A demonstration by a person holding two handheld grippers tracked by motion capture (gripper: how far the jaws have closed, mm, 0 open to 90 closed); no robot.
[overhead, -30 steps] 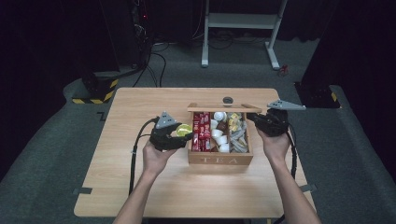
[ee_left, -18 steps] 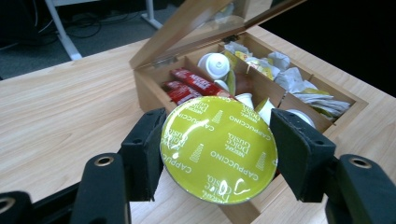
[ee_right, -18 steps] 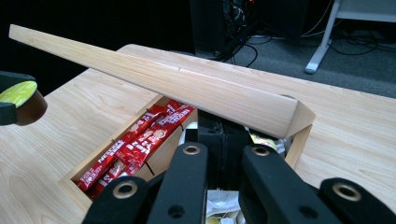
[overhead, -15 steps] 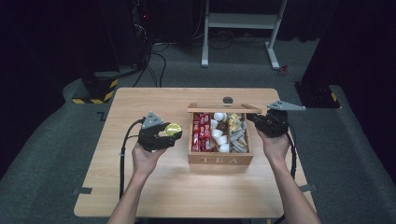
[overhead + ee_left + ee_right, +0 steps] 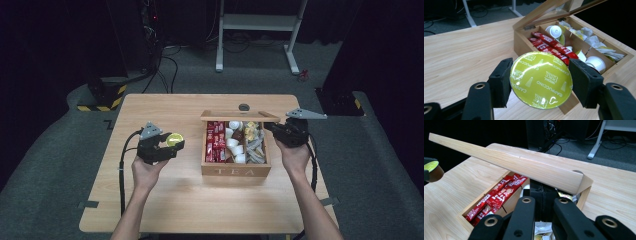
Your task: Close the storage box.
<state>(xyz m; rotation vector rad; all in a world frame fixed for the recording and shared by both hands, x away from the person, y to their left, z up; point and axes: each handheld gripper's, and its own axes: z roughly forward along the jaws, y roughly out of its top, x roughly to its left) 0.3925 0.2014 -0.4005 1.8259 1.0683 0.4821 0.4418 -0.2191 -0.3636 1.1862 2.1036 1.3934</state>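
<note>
At the centre of the frame a round yellow-green foil-topped coffee capsule [image 5: 541,80], printed "Cappuccino", sits clamped between the left gripper's [image 5: 541,83] two black jaws. Behind it, upper right, an open light wooden box [image 5: 524,42] on the pale wooden table [image 5: 461,55] holds red sachets [image 5: 550,46] and white capsules [image 5: 595,63].

A round coffee capsule [image 5: 541,80] with a glossy yellow-green foil lid printed "Cappuccino" — tilted, lid facing the camera, above the table left of the wooden tea box [image 5: 235,171], whose lid [image 5: 506,162] stands raised — red sachets inside.
</note>
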